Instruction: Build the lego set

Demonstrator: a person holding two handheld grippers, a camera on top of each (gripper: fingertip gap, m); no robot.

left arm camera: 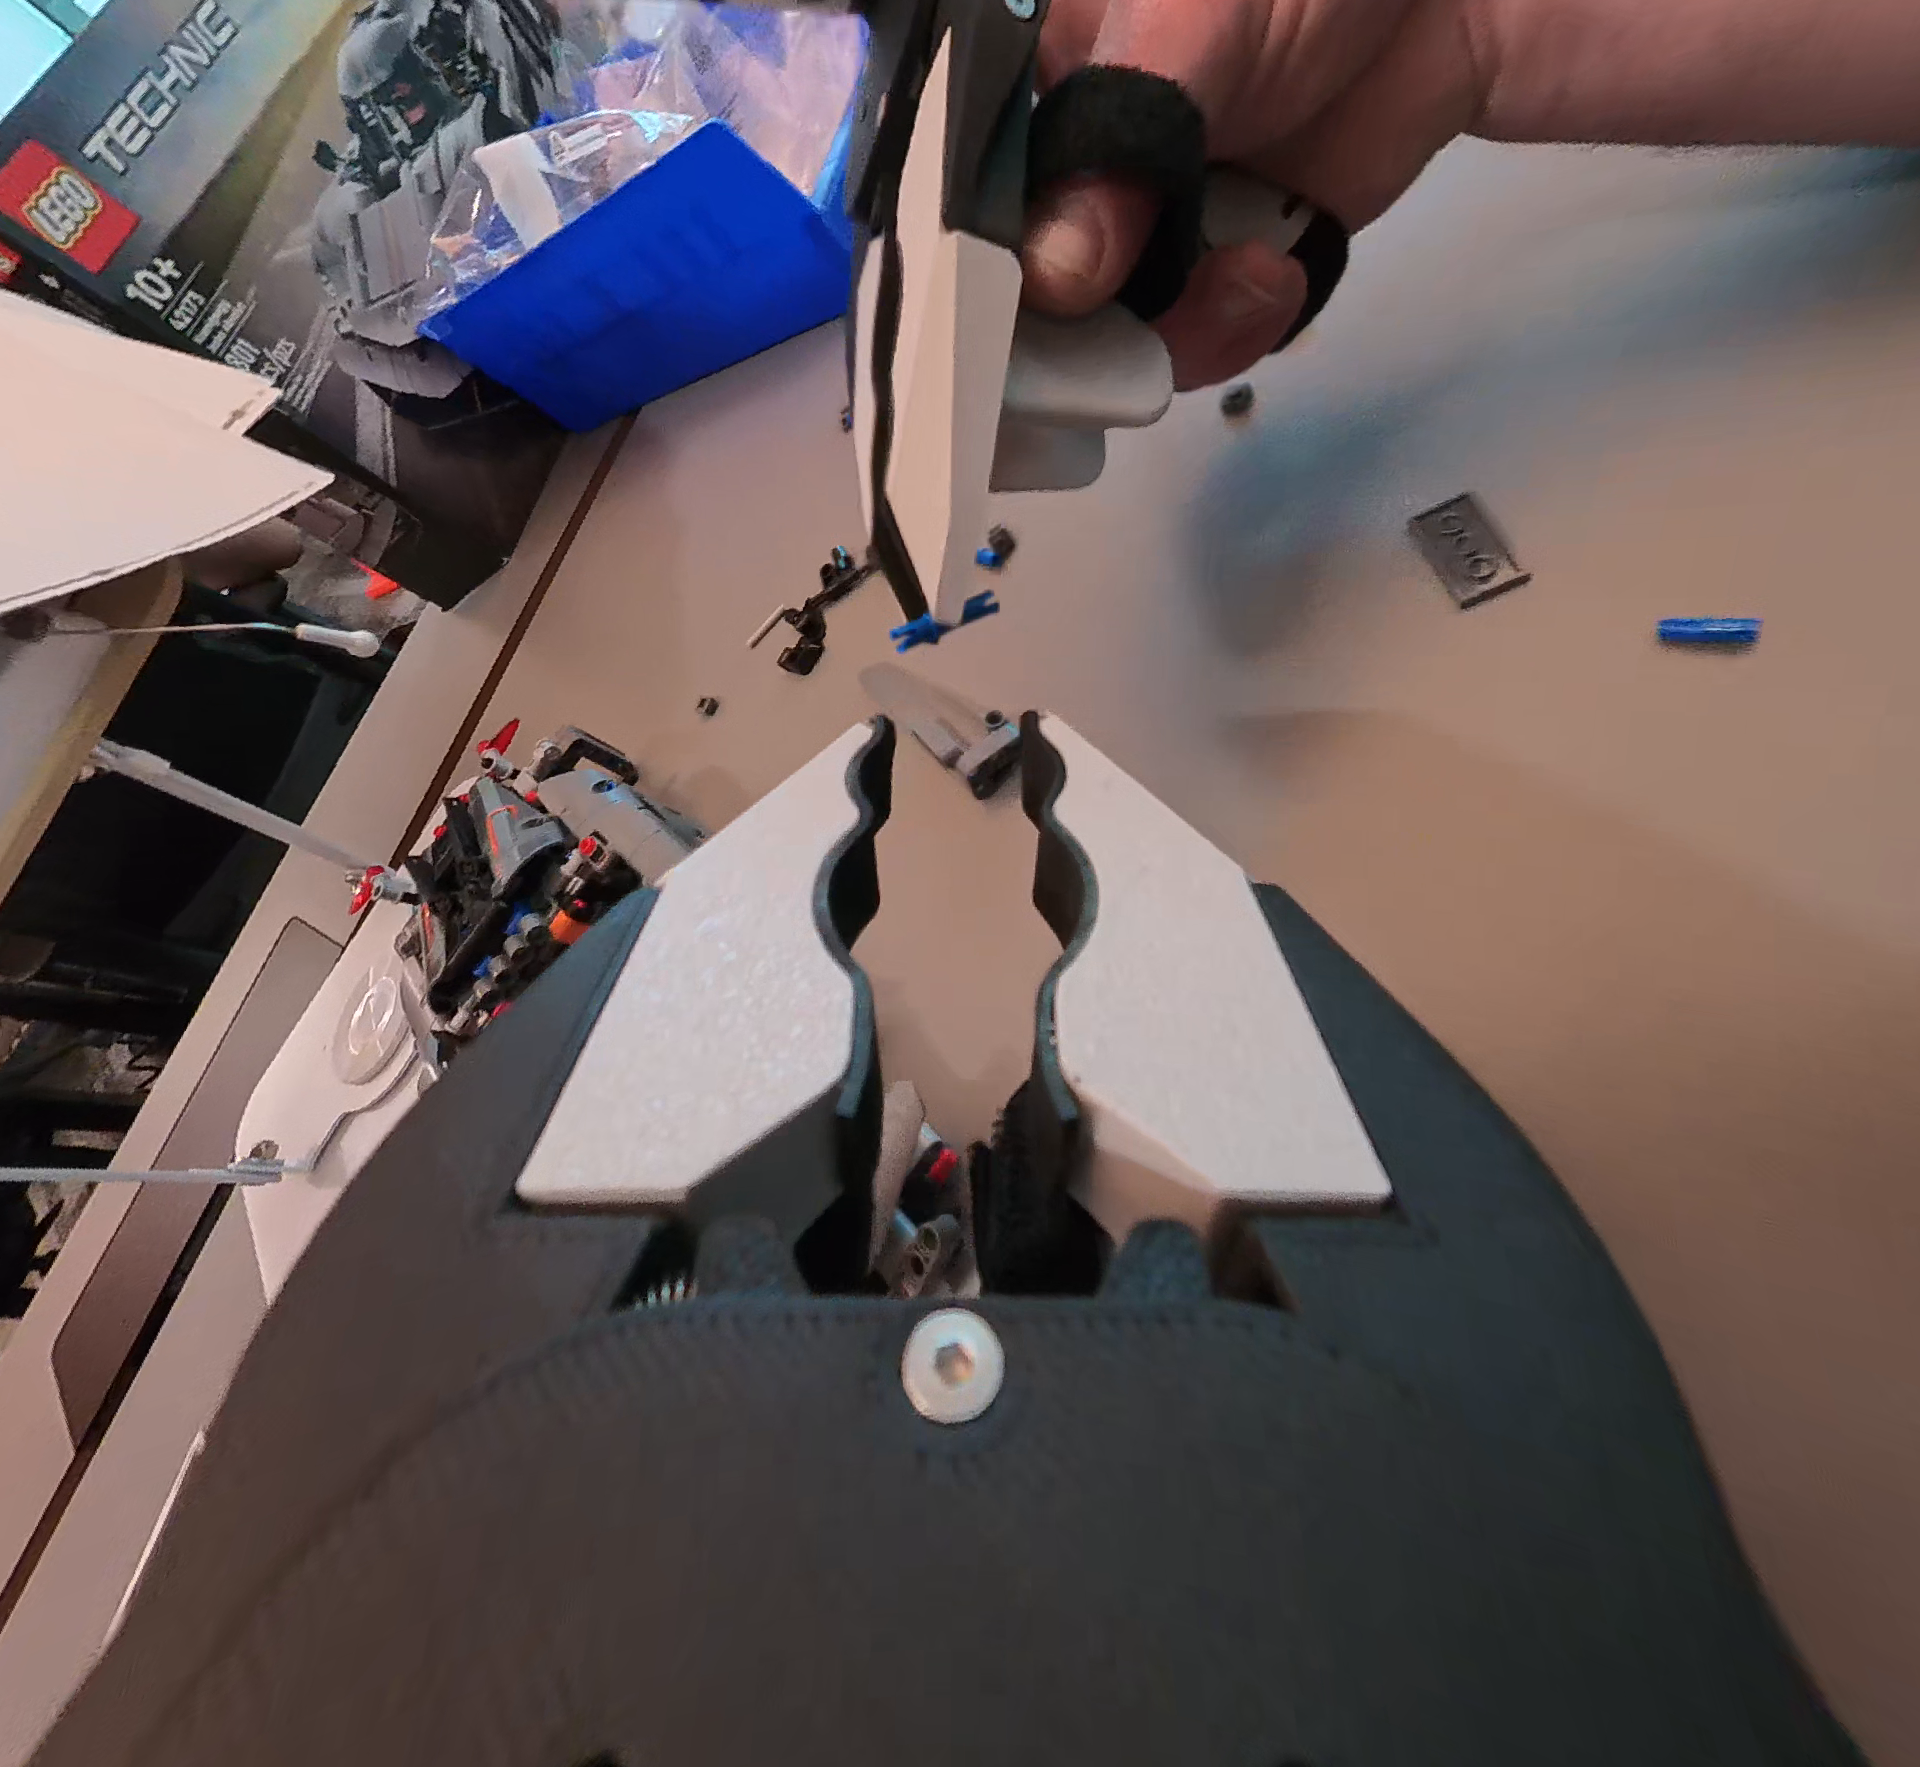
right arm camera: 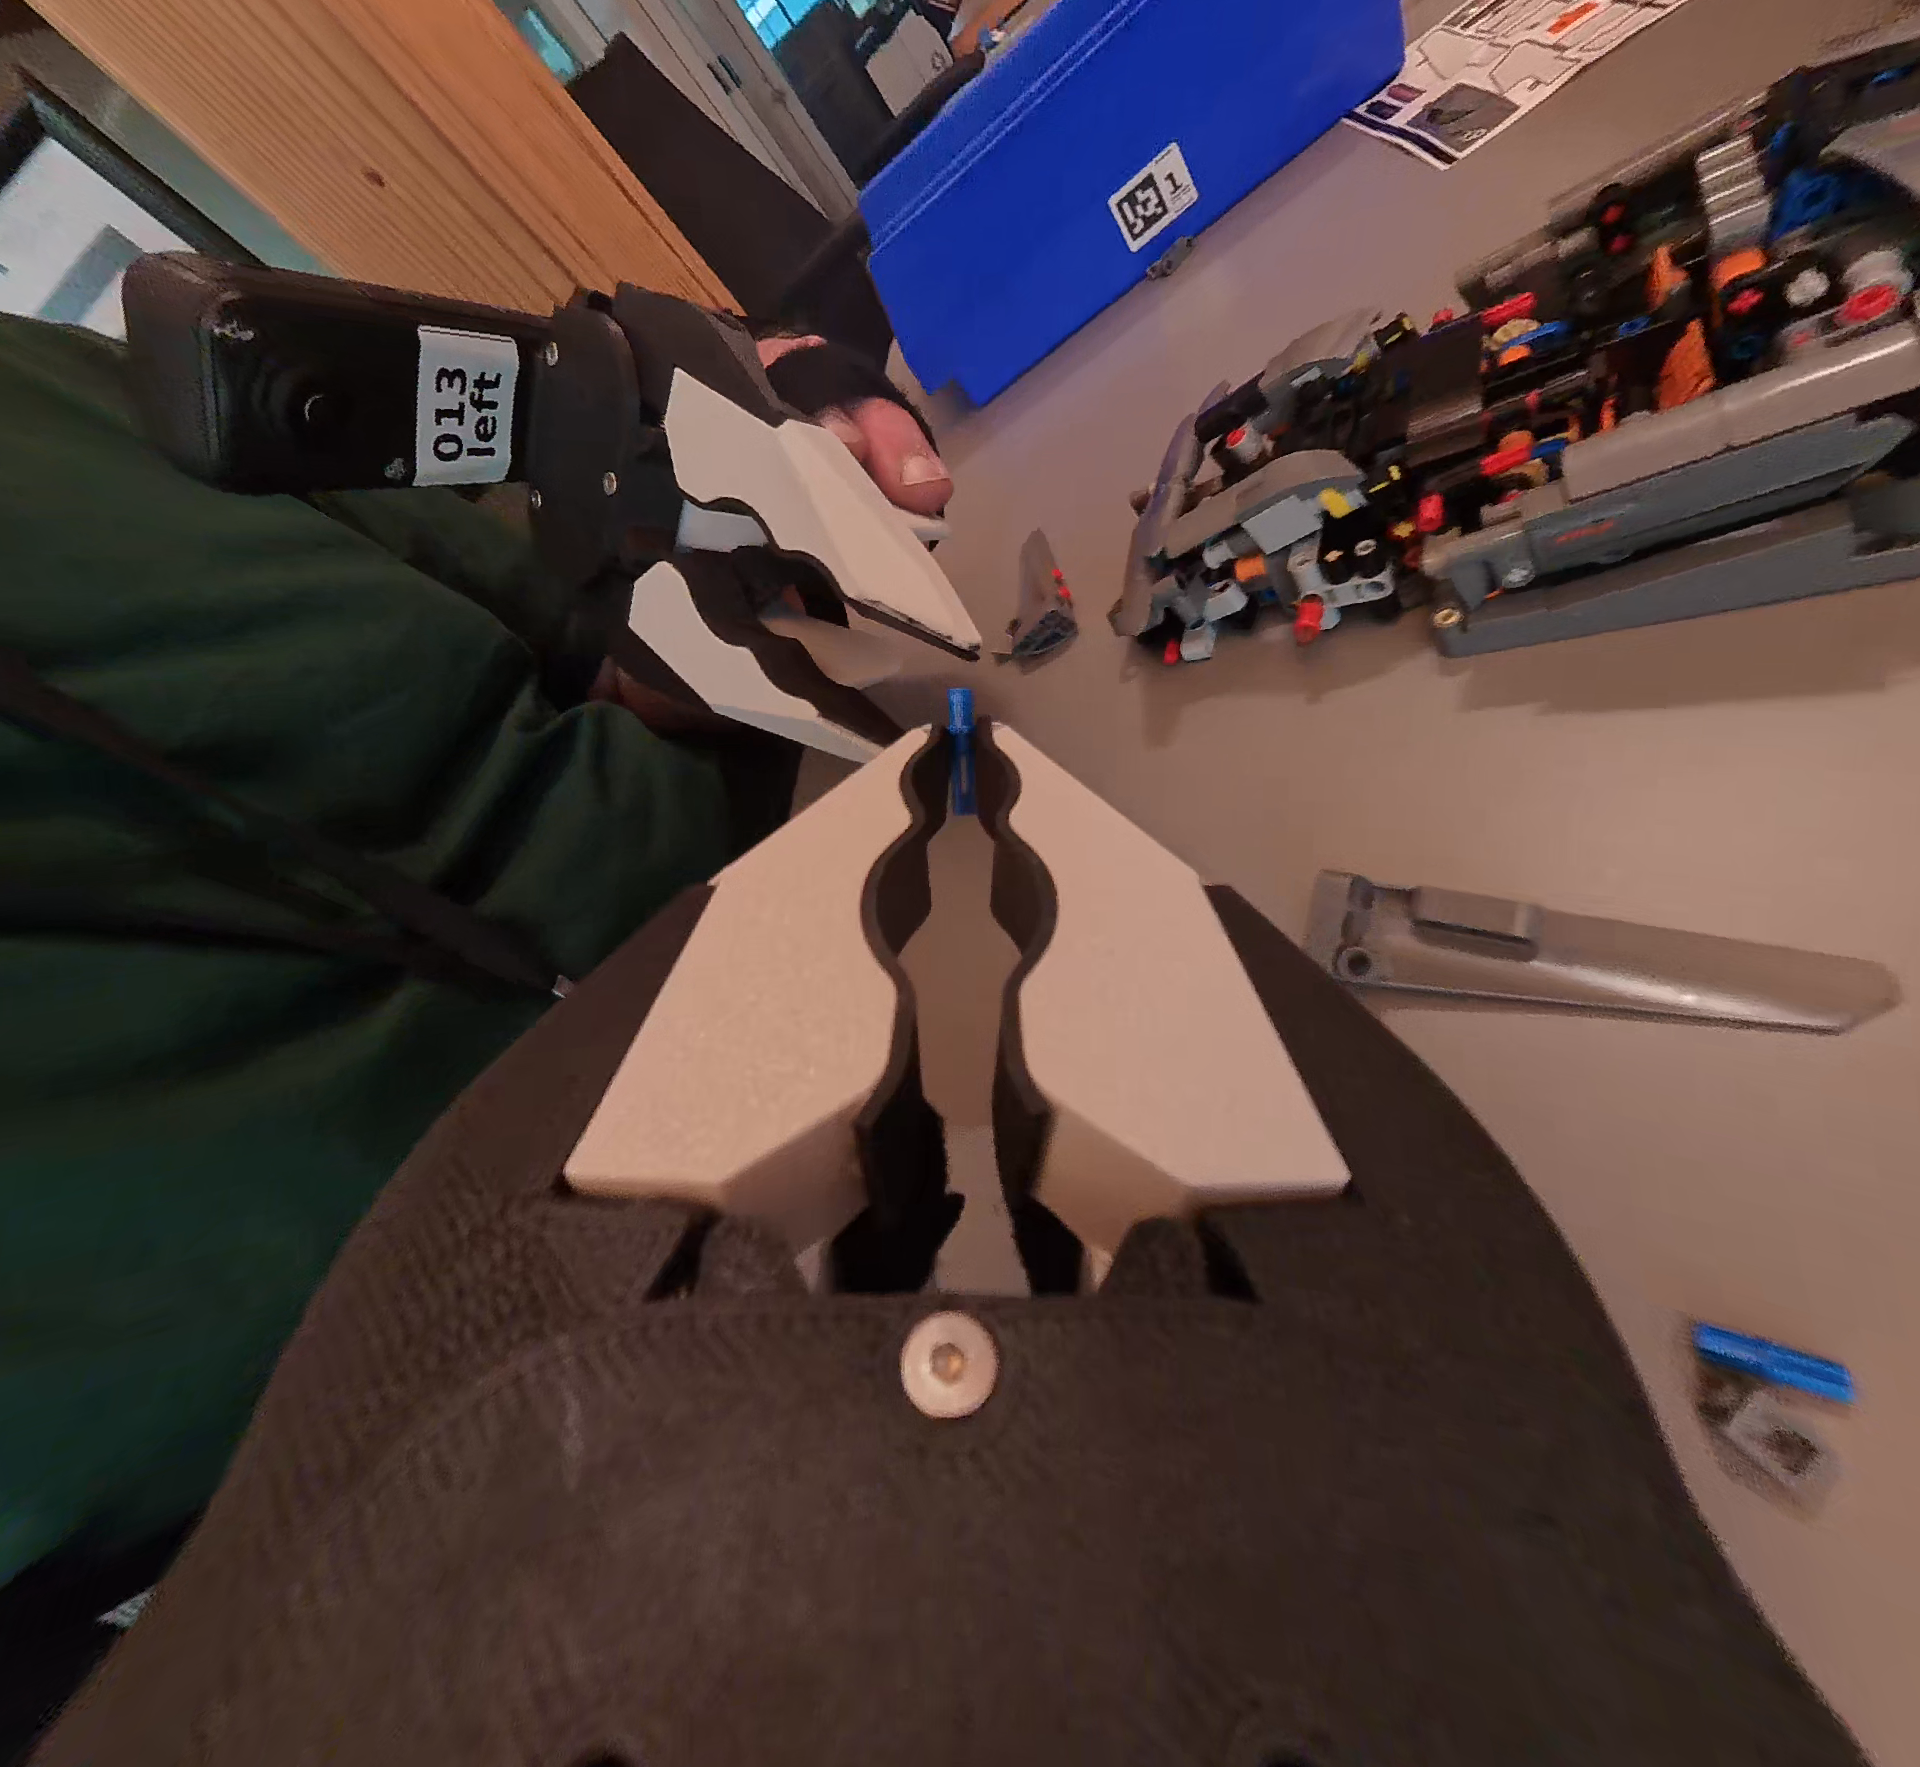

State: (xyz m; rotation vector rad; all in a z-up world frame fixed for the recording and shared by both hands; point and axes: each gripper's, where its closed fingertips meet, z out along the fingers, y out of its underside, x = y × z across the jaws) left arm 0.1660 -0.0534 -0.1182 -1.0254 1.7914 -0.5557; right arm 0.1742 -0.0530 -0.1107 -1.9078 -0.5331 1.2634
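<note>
Right tongs [right arm camera: 958, 730] clamp a small blue plastic pin [right arm camera: 960, 753] above the beige table [right arm camera: 1455, 782]; left tongs [left arm camera: 956, 730] gape apart nearby.

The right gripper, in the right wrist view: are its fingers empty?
No, the right gripper is shut on a small blue pin, which stands pinched between its fingertips.

Even indoor light, fisheye-warped edges, slight motion blur.

both wrist views sit low over the table [left arm camera: 1558, 886], facing each other, sharing its middle.
</note>
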